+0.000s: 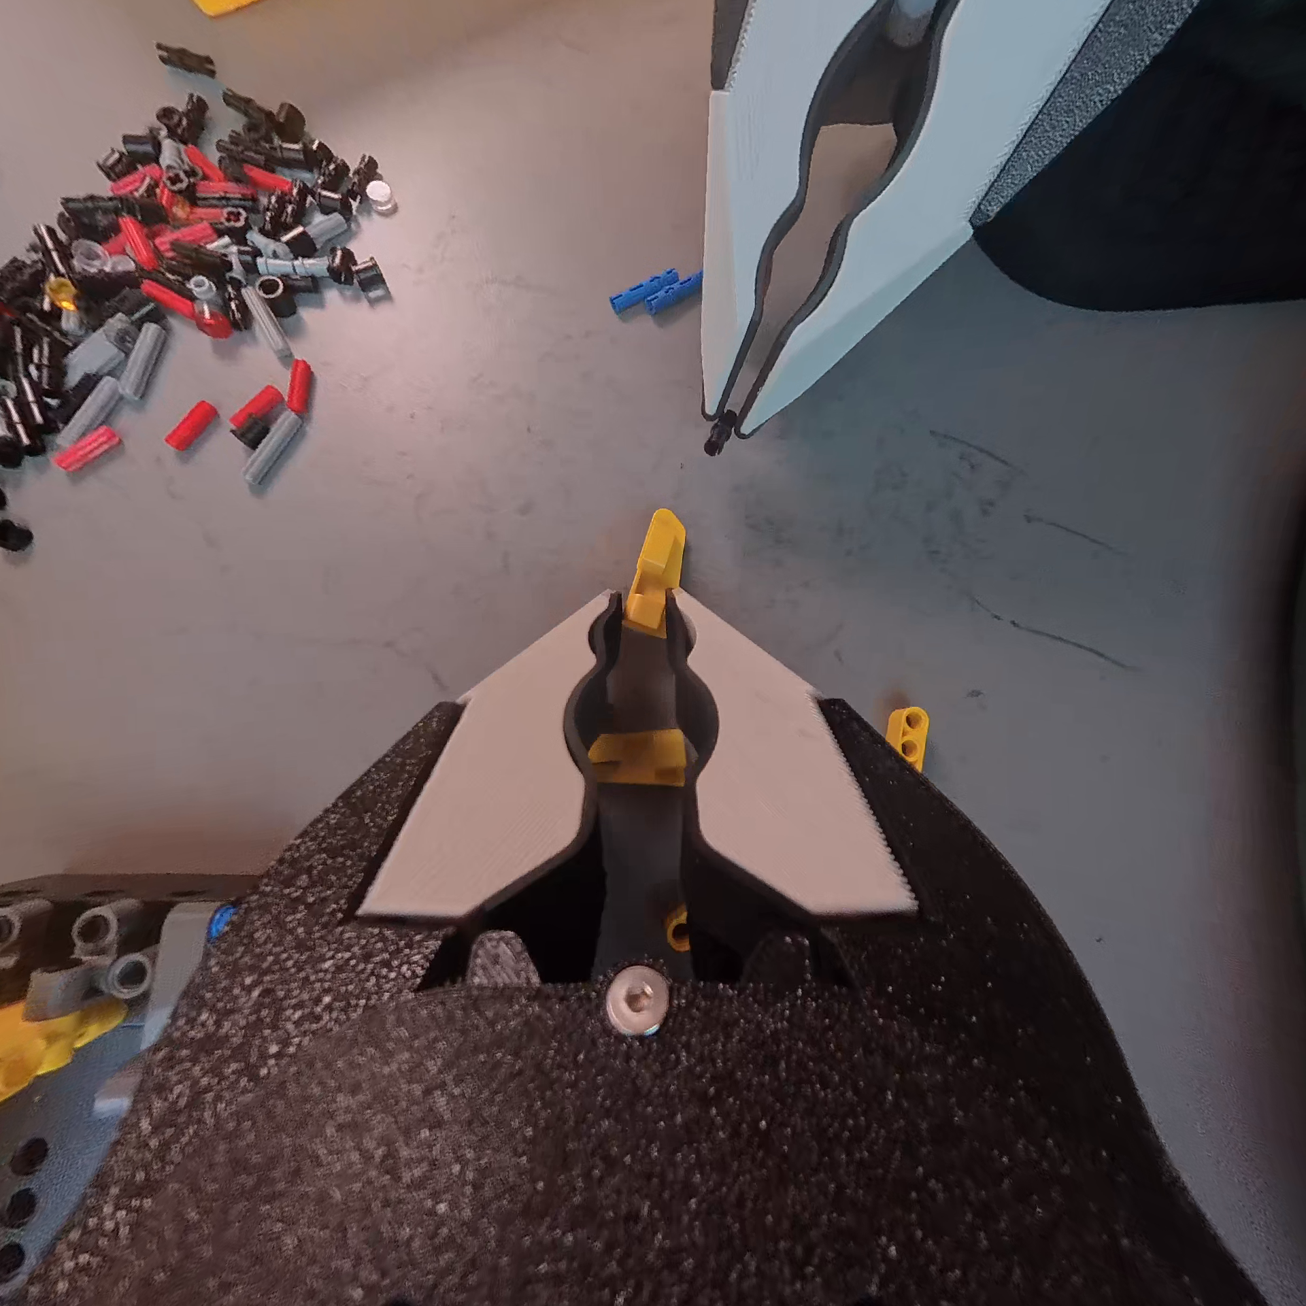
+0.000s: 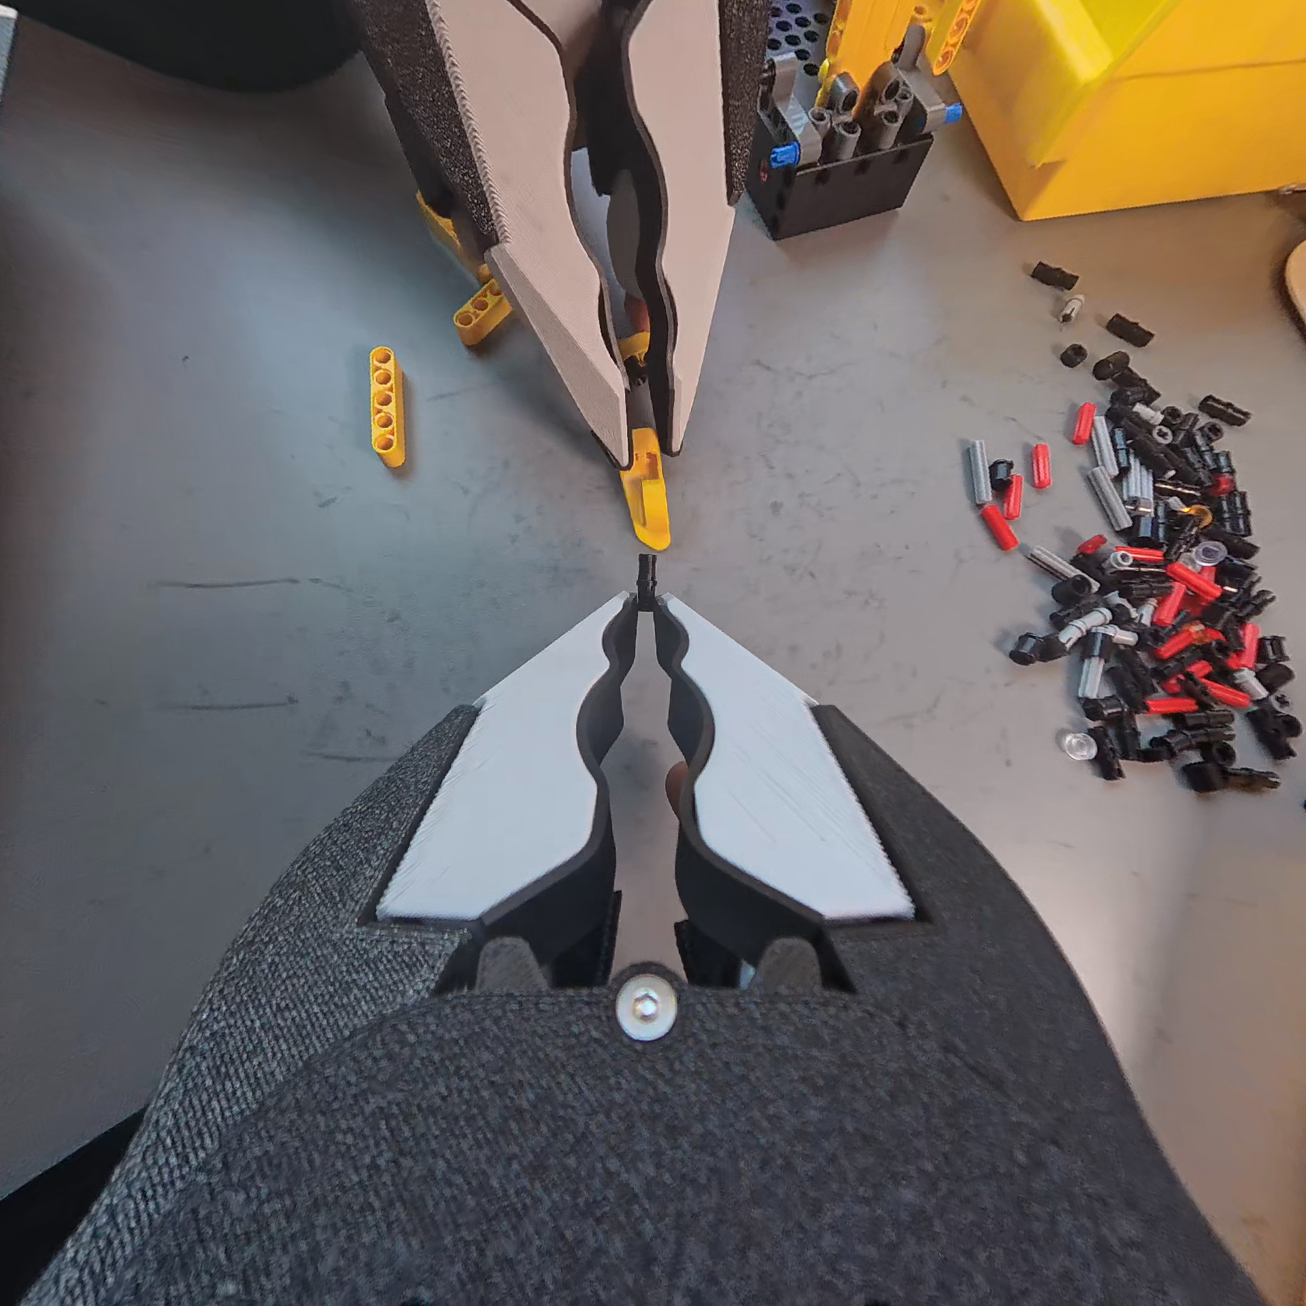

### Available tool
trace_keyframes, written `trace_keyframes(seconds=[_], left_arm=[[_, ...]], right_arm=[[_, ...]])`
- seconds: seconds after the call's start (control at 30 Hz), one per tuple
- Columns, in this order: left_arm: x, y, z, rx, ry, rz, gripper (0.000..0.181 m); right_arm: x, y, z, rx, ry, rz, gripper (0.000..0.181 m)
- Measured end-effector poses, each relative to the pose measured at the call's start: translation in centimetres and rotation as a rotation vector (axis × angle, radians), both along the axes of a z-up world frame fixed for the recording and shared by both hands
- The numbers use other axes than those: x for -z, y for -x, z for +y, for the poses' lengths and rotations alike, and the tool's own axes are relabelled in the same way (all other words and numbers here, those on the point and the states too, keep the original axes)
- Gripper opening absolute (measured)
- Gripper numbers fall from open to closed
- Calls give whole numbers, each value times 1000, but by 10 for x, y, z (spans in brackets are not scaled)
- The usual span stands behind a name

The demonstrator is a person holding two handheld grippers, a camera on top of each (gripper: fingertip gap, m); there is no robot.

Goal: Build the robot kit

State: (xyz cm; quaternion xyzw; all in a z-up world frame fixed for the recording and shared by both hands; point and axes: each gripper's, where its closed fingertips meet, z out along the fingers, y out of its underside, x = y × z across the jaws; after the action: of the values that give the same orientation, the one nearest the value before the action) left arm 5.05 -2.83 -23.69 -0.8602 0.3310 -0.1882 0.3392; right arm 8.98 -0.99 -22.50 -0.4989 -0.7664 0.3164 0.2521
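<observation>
Your left gripper (image 1: pixel 646 601) is closed down to a narrow gap on a yellow plastic building-toy piece with a rounded, tapered tip (image 1: pixel 661 558). The piece is pinched at its rear, and its tip sticks out forward past the fingertips, above the grey, scuffed tabletop (image 2: pixel 212 636). More yellow plastic shows further back between the fingers; you cannot tell from either view whether it is part of the same piece.

Your right gripper (image 2: pixel 646 599) is closed at the very tips on a small black plastic connector pin (image 2: pixel 646 572), which points forward. In the right wrist view the pin's free end lies just short of the yellow tip, in line with it and not touching.

Loose parts on the table:
- A scattered pile of black, red and grey pins and sleeves (image 2: pixel 1166 601), well apart from both grippers.
- Two blue pins (image 1: pixel 654 293) beside the right gripper.
- A yellow five-hole beam (image 2: pixel 386 406), lying flat.
- A shorter yellow beam (image 2: pixel 483 311), partly behind the left gripper.

Containers:
- A yellow plastic bin (image 2: pixel 1131 106) stands at the far corner. Its inside is not visible.
- A black block-shaped built assembly (image 2: pixel 841 177) sits next to the bin. Grey connectors stand upright in its top and blue pins stick out at its sides.
</observation>
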Motion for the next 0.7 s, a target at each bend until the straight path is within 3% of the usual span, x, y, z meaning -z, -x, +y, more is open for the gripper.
trace_keyframes(seconds=[0.27, 0.47, 0.7], left_arm=[[-9, 0, -11, 53, 4, -41, 14], [-37, 38, -23, 37, -55, -55, 19], [-21, 44, -35, 51, 6, -49, 26]], right_arm=[[5, 0, -1, 0, -9, -18, 4], [4, -1, 3, 12, -10, -12, 4], [8, -1, 2, 5, -2, -23, 4]])
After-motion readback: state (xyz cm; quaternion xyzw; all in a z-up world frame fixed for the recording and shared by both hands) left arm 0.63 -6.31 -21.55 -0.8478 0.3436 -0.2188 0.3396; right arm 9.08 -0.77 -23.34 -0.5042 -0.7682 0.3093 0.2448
